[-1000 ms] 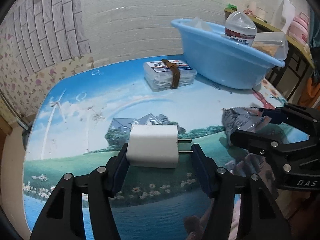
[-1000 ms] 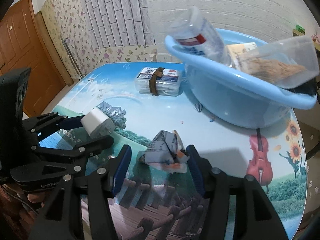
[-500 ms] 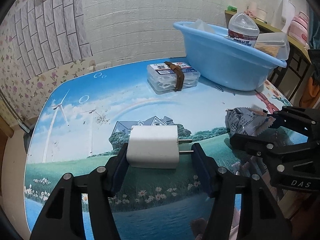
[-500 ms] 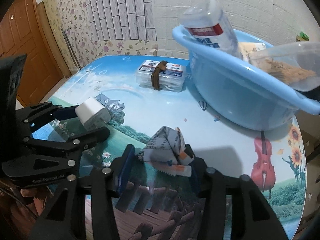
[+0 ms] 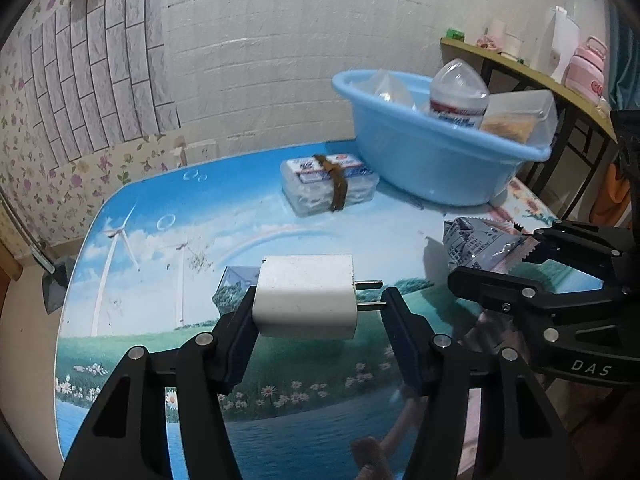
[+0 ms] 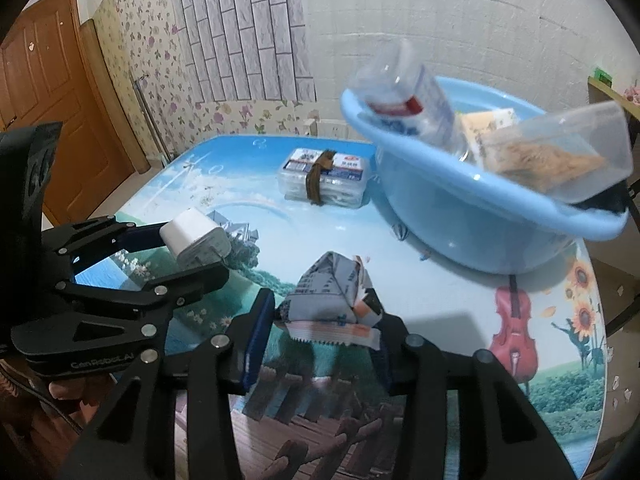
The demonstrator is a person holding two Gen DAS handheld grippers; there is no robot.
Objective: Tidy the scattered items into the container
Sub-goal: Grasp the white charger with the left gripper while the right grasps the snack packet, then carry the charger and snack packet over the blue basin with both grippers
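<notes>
My left gripper [image 5: 318, 310] gripped the white charger [image 5: 306, 295] by its body and prongs, lifted over the table [image 5: 168, 216]. My right gripper [image 6: 322, 334] was closing on the crumpled packet [image 6: 332, 292], pads touching it. The blue basin [image 6: 472, 216] sat well beyond, already holding a bottle [image 6: 408, 96].

Even indoor light, soft shadows, glossy tabletop [image 5: 168, 240] reflections, heavy fisheye bending, dark vignetted corners.
</notes>
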